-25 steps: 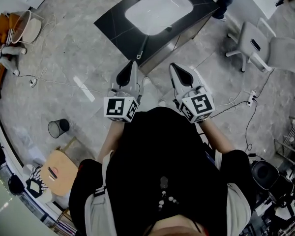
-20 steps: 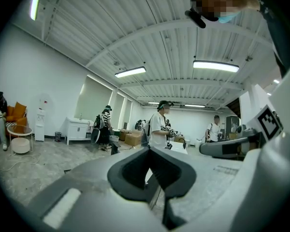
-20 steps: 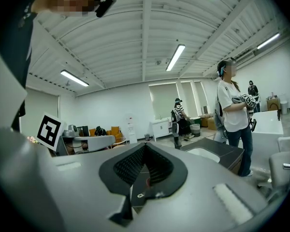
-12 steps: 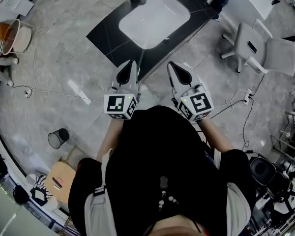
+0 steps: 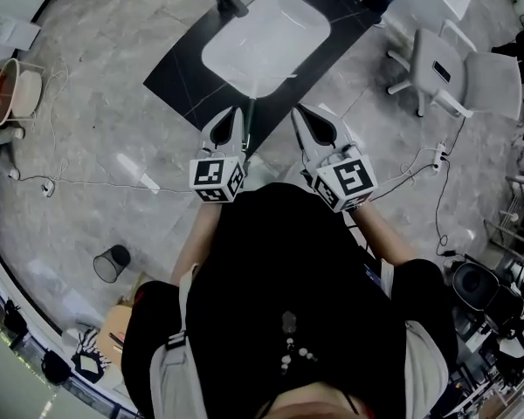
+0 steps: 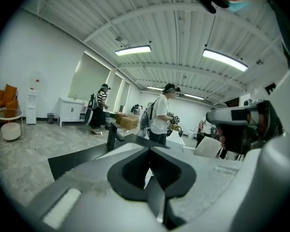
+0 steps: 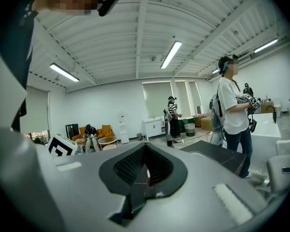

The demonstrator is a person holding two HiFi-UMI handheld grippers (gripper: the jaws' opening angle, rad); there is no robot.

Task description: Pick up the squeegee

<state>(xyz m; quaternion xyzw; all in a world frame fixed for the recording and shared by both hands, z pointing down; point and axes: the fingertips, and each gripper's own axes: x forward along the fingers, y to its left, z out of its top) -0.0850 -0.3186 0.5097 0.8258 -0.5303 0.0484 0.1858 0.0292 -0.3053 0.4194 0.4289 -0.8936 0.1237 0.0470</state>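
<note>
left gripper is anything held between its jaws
No, the left gripper has its jaws shut together with nothing between them.

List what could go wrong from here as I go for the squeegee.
1. The left gripper and right gripper are both shut. Reaching in like that could just shove the thin tool, probably the squeegee, along the counter edge.
2. A floor cable runs toward your feet, which is a trip risk.
</note>
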